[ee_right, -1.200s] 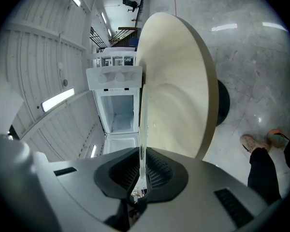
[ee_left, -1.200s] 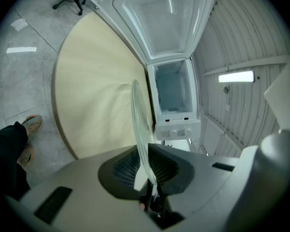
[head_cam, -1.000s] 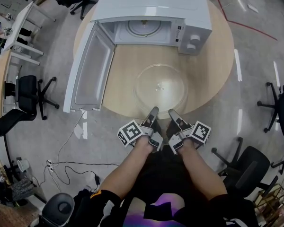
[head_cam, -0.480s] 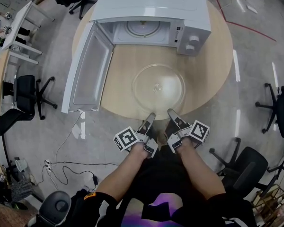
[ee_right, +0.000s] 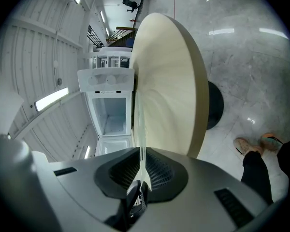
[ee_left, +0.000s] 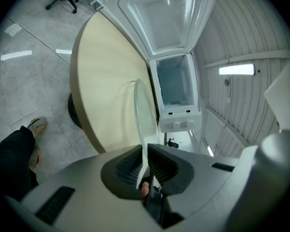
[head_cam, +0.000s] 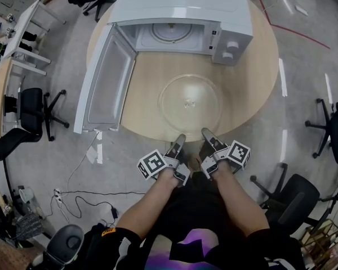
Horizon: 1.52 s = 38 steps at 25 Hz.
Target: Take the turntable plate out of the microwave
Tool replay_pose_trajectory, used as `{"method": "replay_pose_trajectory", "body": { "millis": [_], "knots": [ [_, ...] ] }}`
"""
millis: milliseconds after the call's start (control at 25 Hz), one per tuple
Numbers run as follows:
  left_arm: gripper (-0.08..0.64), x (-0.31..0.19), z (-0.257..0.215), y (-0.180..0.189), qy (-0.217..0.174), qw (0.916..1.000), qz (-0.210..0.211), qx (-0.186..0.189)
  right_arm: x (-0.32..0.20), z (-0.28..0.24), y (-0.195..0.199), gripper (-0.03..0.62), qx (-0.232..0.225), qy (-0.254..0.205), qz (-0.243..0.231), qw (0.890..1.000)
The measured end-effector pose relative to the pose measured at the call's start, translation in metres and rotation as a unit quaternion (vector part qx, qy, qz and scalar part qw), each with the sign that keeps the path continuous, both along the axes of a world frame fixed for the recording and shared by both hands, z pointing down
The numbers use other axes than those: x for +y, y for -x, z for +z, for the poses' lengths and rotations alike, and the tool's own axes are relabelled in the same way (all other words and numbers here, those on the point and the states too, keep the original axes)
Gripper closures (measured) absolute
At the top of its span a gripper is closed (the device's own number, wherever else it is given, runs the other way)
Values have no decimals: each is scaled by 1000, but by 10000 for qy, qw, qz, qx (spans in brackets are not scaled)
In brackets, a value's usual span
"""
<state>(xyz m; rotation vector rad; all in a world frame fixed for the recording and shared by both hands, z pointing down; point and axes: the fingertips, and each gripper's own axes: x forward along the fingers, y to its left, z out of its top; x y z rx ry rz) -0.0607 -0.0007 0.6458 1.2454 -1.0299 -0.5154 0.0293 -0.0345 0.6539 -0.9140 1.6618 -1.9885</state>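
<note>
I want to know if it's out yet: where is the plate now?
Head view: the plate lies flat on the round table, in front of the open microwave, toward the table's near edge.

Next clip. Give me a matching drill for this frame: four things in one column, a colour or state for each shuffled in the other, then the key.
Things:
1. microwave door
2. glass turntable plate
3. round table
4. office chair at the far left

States:
A. light wood, bearing the microwave
B. black, standing on the floor
C. swung wide open
D. clear, out of the oven cavity, in front of it

Pairs: 1-C, 2-D, 3-A, 4-B
</note>
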Motion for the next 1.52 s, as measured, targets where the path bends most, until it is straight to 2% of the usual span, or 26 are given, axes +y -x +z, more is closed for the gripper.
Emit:
{"method": "replay_pose_trajectory", "body": {
  "millis": [200, 400, 800, 920, 1080, 1200, 1320, 1520],
  "knots": [
    [491, 0, 5, -1, 141, 9998, -101, -21, -1, 8, -1, 543, 81, 240, -67, 9997],
    [491, 1, 8, 1, 221, 9996, -166, -82, 3, 9, 1, 541, 419, 570, -266, 9971],
    [492, 0, 18, 6, 369, 9989, -225, -206, 18, 17, 2, 542, 724, 739, -452, 9936],
    [492, -1, 20, 3, 343, 9991, -40, -252, 16, 19, 0, 542, 747, 747, -395, 9936],
    [491, 9, 24, -7, 426, 9963, 549, -514, 14, 20, -6, 542, 768, 766, -299, 9937],
    [491, 22, 20, -6, 368, 9934, 771, -771, 13, 15, -9, 543, 878, 632, -358, 9935],
    [492, 29, 9, -7, 149, 9895, 937, -1092, 14, 2, -11, 543, 1159, 284, -538, 9914],
    [491, 25, -28, -13, -483, 9721, 1339, -1865, 14, -27, -14, 543, 1747, -482, -893, 9794]
  ]
}}
